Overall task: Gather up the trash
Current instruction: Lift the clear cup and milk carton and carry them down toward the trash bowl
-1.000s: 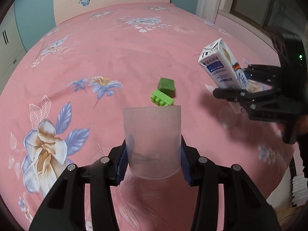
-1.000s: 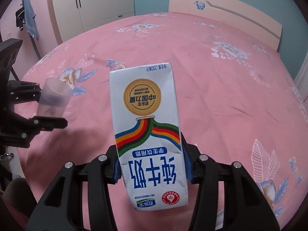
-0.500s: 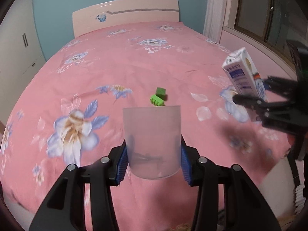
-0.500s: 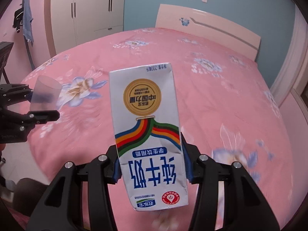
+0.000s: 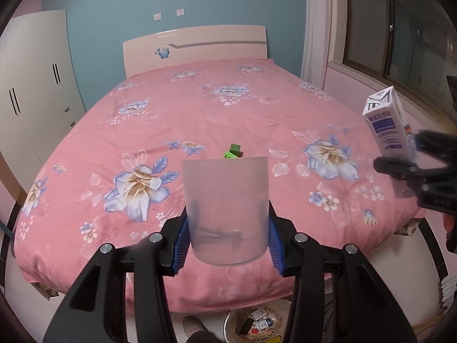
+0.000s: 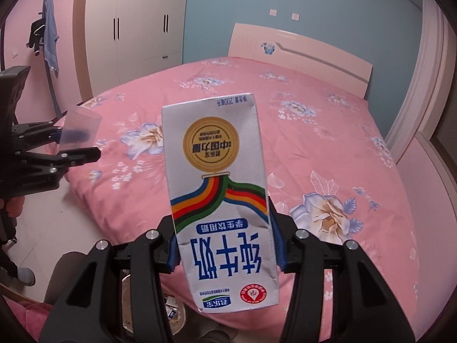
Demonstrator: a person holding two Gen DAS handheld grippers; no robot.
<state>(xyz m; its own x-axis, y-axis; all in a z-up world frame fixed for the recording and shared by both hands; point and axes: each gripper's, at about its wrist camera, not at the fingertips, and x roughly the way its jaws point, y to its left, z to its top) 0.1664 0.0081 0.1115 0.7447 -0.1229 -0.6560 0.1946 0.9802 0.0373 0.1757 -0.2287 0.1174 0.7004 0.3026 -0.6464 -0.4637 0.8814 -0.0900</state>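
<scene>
Pink floral bed (image 5: 200, 120) behind; frosted plastic cup (image 5: 225, 208) is pinched by left gripper (image 5: 227, 241), glossy rectangular milk carton (image 6: 220, 200) by right gripper (image 6: 224, 245).

Our bed (image 5: 217, 120), pink floral cover
We see green blocks (image 5: 233, 152) lying on it; a bin (image 5: 258, 323) stands on the floor (image 5: 400, 271).

I count two grippers — my left gripper (image 5: 227, 245) with one translucent plastic cup (image 5: 225, 208) clamped in it, my right gripper (image 6: 224, 245) with one milk carton (image 6: 221, 200). One bed (image 5: 200, 120) lies ahead, with one headboard (image 5: 194, 48). On its pink cover sit two green toy blocks (image 5: 233, 152) — one light, one darker, touching. One trash bin (image 5: 257, 325) stands on the floor below, holding several scraps I can't count. One wardrobe (image 6: 134, 25) shows four doors.
</scene>
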